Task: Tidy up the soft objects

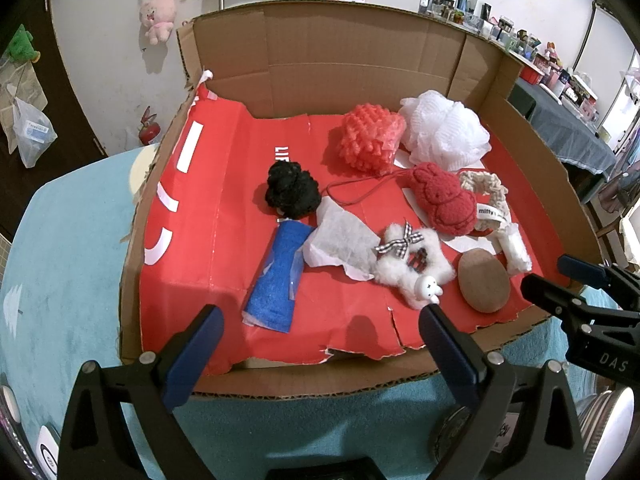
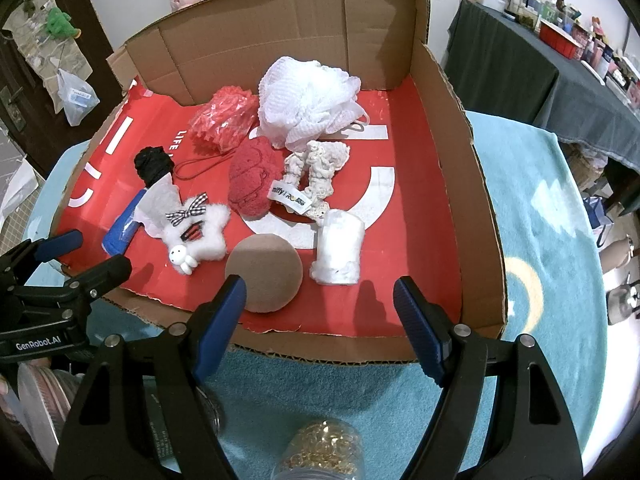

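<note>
Cardboard tray (image 1: 432,52) with a red printed liner, set on a teal blanket (image 1: 60,264), straight ahead of both pairs of fingers. Left gripper (image 1: 320,320) spread wide over the near cardboard edge, nothing between its blue pads (image 1: 200,344); right gripper (image 2: 320,296) likewise spread wide and empty, hovering at the near rim. Just beyond the left fingertips: blue sponge in clear wrap (image 1: 276,276), white gauzy pouch (image 1: 340,240) beside it, fluffy white star charm with a checked bow and a small rabbit head (image 1: 412,264). Touching the inner face of the right gripper's left finger in the right wrist view, or merely overlapped by it, cannot tell: brown round sponge puff (image 2: 264,272). Midway between the right fingers and a little farther in: white rolled cotton pad (image 2: 338,248). Deeper still: red plush rabbit with a label (image 2: 252,184), cream crocheted scrunchie (image 2: 320,168) against it, black knitted scrunchie (image 1: 292,190) off toward the left finger's side. Farthest from the fingers, near the back wall: red mesh scrubber (image 1: 370,140) touching a white bath pouf (image 1: 444,132). Right gripper's tips also visible at the right edge of the left wrist view, apart from the objects.
</note>
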`<state>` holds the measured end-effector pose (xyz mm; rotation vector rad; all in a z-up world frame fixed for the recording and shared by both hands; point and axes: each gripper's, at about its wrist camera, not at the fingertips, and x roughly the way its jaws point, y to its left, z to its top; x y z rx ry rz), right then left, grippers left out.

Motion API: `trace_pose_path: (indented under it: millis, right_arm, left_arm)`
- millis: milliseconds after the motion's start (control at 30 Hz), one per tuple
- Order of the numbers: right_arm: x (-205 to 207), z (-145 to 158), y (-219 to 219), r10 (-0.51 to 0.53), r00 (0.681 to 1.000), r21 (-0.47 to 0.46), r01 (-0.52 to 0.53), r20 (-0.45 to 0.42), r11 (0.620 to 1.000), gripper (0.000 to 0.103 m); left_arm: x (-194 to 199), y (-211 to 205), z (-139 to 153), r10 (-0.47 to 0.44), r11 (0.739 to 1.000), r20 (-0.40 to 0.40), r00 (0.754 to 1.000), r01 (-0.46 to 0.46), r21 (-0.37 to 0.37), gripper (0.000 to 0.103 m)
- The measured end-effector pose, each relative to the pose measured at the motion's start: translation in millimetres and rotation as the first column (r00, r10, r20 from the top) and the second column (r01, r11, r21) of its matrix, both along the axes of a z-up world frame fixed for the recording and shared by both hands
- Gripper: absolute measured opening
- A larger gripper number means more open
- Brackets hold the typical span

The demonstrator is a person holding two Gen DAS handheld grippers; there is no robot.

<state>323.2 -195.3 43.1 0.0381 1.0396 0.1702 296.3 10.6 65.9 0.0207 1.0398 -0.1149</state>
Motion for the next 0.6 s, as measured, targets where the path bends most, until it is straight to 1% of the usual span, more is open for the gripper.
trace_pose_path:
  millis: [600]
  right_arm:
    - [-0.4,1.1,-0.1,0.001,1.0,-0.007,-0.001,0.009,1.0,0.076]
  left_arm:
    - [-0.3,0.2,-0.3,0.001,1.0,0.0,1.0,-0.001,-0.003,0.1]
